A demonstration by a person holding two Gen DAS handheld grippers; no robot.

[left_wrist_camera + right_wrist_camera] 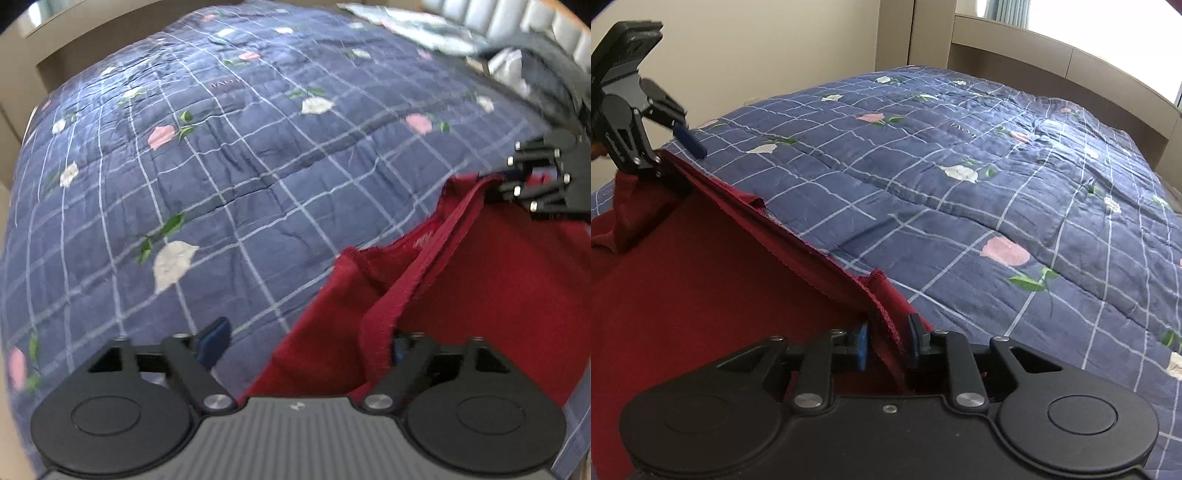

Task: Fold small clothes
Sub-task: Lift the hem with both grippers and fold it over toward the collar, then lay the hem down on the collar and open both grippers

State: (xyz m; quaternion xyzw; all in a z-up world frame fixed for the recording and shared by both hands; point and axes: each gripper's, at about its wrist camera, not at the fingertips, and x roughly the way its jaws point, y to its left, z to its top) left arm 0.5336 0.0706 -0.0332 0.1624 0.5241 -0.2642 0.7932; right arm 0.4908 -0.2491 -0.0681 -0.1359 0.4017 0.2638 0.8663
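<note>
One red garment (701,280) lies on the bed, and two claws work at it. Its hemmed edge runs in a long line from the right claw (888,345) up and away to the left claw (677,162). The right claw's blue pads (862,345) stand slightly apart with the hem loose between them, not pinched. The left claw (306,343) gapes wide, one finger on the quilt (221,177), the other under the cloth. Beyond both spreads one blue checked quilt with flowers. Farther off past the left claw lie crumpled pale clothes (424,29); past the right claw, a beige headboard (1052,62).
</note>
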